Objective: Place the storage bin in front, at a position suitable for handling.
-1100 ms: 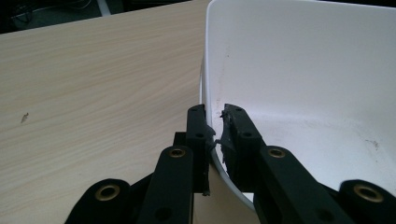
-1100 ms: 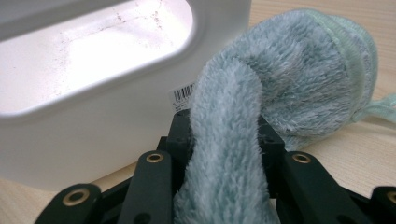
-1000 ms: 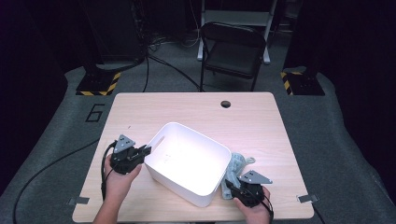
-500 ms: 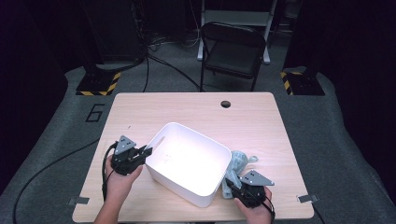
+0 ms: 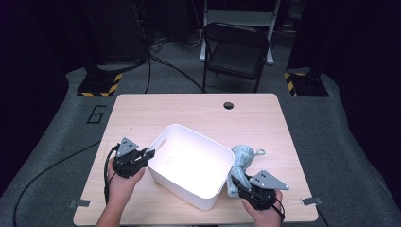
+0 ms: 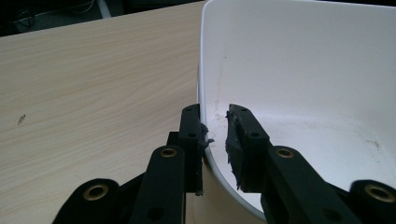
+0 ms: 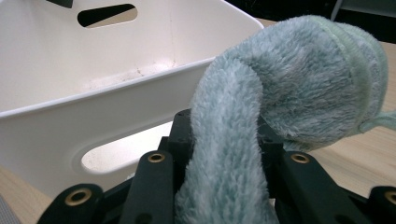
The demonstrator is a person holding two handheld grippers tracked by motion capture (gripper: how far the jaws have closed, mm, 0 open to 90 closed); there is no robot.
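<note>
Right tool (image 5: 239,185) at the near edge of the counter (image 5: 198,106), held in the person's right hand (image 5: 263,213). Its jaws are clamped on a pale green fuzzy cloth (image 5: 239,165); in the right gripper view the cloth (image 7: 261,116) fills the gap between the two black jaws and bulges up and forward in a thick fold, with a stitched hem and a thin loop at the far right. From above, the cloth stands up from the tool and leans against the right-hand wall of the white bin (image 5: 163,177), its loop resting on the wood just beside it.

Left tool (image 5: 147,156) also near the front, in the left hand (image 5: 120,184), at the bin's left corner. Jaws straddle the bin's rim (image 6: 205,154): one pad outside the wall, the other inside (a slim gap shows between the inner pad and the plastic, so no real pinch). These jaws have just been opening, with the rim between them.

The bin sits skewed in the middle of the counter, handle slots in its end walls (image 7: 107,15), faint scuffs on its floor.

Farther back: bare light wood, a round cable hole (image 5: 229,105) near the far edge. Beyond the counter, a dark folding chair (image 5: 235,52), cables on the grey floor, yellow-and-black striped blocks (image 5: 99,86) at both sides, and a "6" marked on the floor (image 5: 97,114) at left.
</note>
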